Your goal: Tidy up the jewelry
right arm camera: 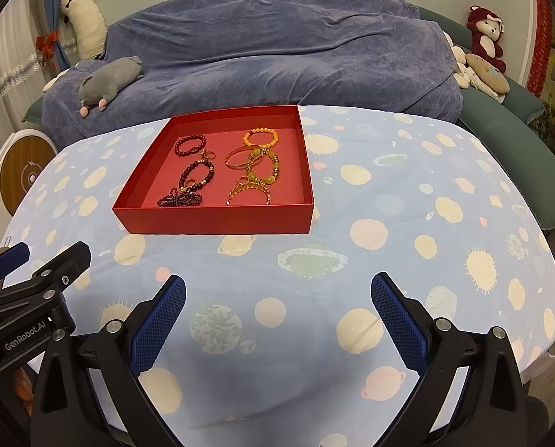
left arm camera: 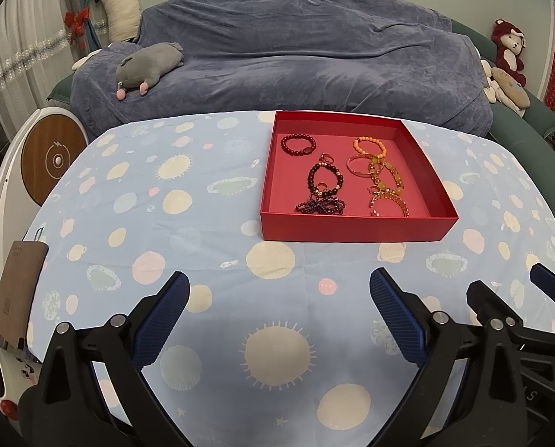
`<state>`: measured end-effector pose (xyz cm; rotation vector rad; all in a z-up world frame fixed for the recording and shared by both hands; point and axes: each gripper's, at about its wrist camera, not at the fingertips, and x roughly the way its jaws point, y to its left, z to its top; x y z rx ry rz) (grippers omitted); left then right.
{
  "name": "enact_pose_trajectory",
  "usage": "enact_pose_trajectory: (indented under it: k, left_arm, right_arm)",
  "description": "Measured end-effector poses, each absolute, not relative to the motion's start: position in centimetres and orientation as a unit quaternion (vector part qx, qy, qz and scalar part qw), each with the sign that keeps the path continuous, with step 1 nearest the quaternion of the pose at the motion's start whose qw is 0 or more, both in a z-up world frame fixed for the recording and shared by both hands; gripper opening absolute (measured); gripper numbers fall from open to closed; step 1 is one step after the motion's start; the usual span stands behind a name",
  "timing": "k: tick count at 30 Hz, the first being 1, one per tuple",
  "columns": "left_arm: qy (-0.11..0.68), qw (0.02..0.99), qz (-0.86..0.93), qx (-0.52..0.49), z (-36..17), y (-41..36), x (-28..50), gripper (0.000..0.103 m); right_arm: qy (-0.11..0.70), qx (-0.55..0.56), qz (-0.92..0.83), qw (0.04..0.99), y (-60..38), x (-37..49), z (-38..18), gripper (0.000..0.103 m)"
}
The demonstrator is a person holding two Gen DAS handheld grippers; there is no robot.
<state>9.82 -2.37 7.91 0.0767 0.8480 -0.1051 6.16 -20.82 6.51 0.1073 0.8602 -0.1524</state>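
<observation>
Presently, the red tray (left arm camera: 355,228) was recorded above centre in both wrist views, resting on the patterned tablecloth (left arm camera: 210,193) and well apart from either tool. In the left wrist view it lay up and right of the left gripper (left arm camera: 279,290); in the right wrist view it lay up and left of the right gripper (right arm camera: 277,292), so it was placed between the two, neither judged clearly nearer. Both grippers were noted released, jaws spread wide, nothing held, hovering over bare cloth at the lower frame. Inside the tray, dark pieces were grouped at the left: a dark red bead bracelet (left arm camera: 298,144), a dark beaded bracelet (left arm camera: 324,180) and a tangled purple strand (left arm camera: 320,205) by the near wall. Amber pieces were grouped at the right: an orange bead bracelet (left arm camera: 369,146), a thin gold bangle (left arm camera: 360,165) and a yellow stone bracelet (left arm camera: 387,178), touching or overlapping. The sorting by colour was judged largely complete.
</observation>
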Motion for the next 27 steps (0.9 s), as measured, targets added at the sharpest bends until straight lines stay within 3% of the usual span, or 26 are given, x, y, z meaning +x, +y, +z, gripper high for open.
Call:
enact_pose_trajectory:
  k: [27]
  left_arm:
    - [0.416, 0.907, -0.052, 0.037, 7.83, -2.34, 10.52, 0.091]
  right_arm:
    - [0.420, 0.047, -0.074, 0.903, -20.63, 7.00, 6.47, 0.096]
